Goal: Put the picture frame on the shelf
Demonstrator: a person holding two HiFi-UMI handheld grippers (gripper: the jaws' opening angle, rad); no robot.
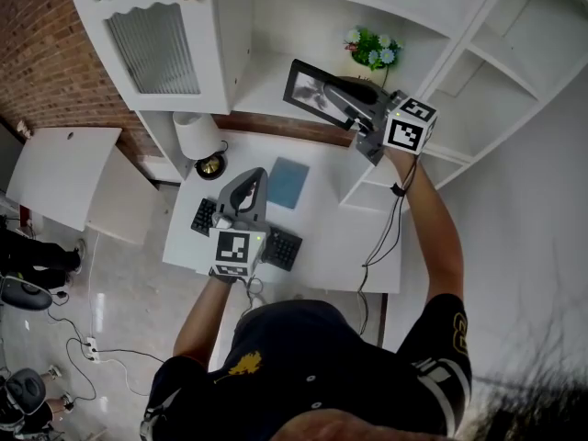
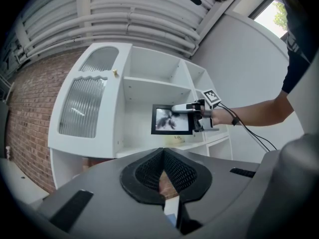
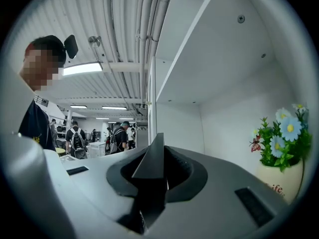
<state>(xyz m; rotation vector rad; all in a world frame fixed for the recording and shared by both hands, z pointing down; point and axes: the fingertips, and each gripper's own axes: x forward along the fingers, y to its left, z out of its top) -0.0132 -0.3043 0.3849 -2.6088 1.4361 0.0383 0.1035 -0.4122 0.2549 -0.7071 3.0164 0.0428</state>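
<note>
My right gripper [image 1: 345,107] is shut on a black picture frame [image 1: 310,92] with a black-and-white print, holding it upright over the white shelf [image 1: 265,79]. The left gripper view shows the frame [image 2: 171,119] in the shelf's middle bay, with the right gripper [image 2: 175,108] clamping its upper right corner. In the right gripper view the frame's edge [image 3: 152,159] stands between the jaws of the right gripper [image 3: 157,156]. My left gripper [image 1: 246,189] hovers low over the desk, jaws together and nothing in them [image 2: 162,156].
A potted plant with blue flowers [image 1: 372,50] [image 3: 282,146] stands on the shelf just right of the frame. On the white desk [image 1: 331,237] below lie a blue notebook [image 1: 288,182], a black keyboard [image 1: 281,247] and a white lamp [image 1: 197,136]. A glass-fronted cabinet door [image 1: 152,37] is at the left.
</note>
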